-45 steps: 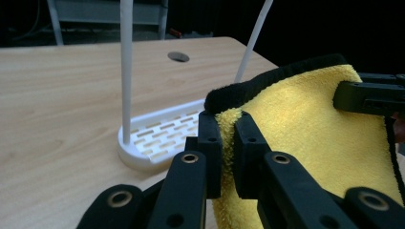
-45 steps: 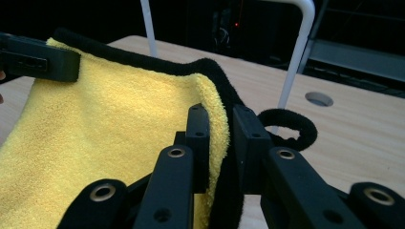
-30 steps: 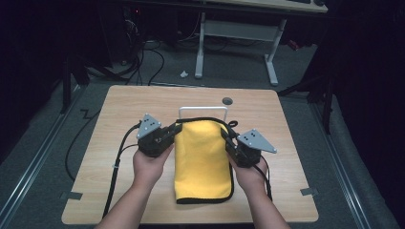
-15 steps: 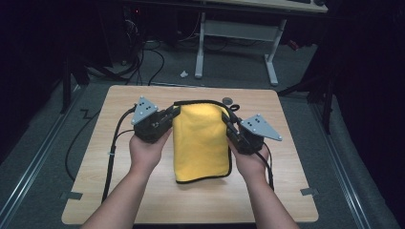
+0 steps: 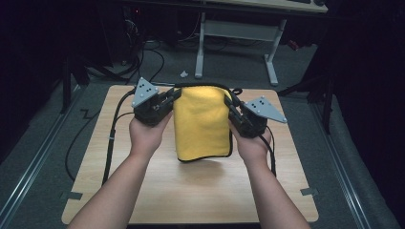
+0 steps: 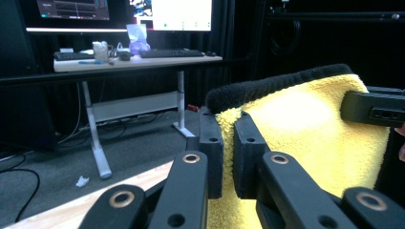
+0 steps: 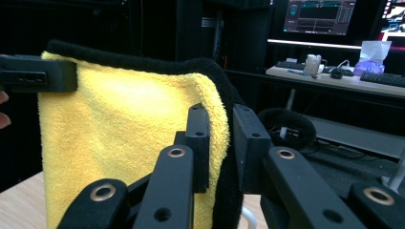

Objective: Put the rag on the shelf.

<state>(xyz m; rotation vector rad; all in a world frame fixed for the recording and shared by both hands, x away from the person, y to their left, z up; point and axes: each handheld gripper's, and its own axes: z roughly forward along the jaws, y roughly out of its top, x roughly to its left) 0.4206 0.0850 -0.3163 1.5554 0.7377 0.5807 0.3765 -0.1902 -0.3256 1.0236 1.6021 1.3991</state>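
A yellow towel [image 5: 201, 123] with a black edge hangs in the air above the wooden table [image 5: 191, 191], held up by its two top corners. My left gripper [image 5: 173, 98] is shut on the top left corner, and the cloth [image 6: 305, 138] is pinched between its jaws. My right gripper [image 5: 229, 106] is shut on the top right corner, with the yellow fabric [image 7: 129, 129] and its black hem between the jaws. The towel's lower edge hangs free just above the table.
Black cables [image 5: 112, 138] trail from the left gripper over the table's left side. A desk frame [image 5: 234, 33] stands on the floor beyond the table. Monitors and a keyboard desk [image 6: 129, 57] show far off in the gripper views.
Both grippers have lifted the towel off the table and raised its top edge, so it went from lying flat to hanging upright between them.
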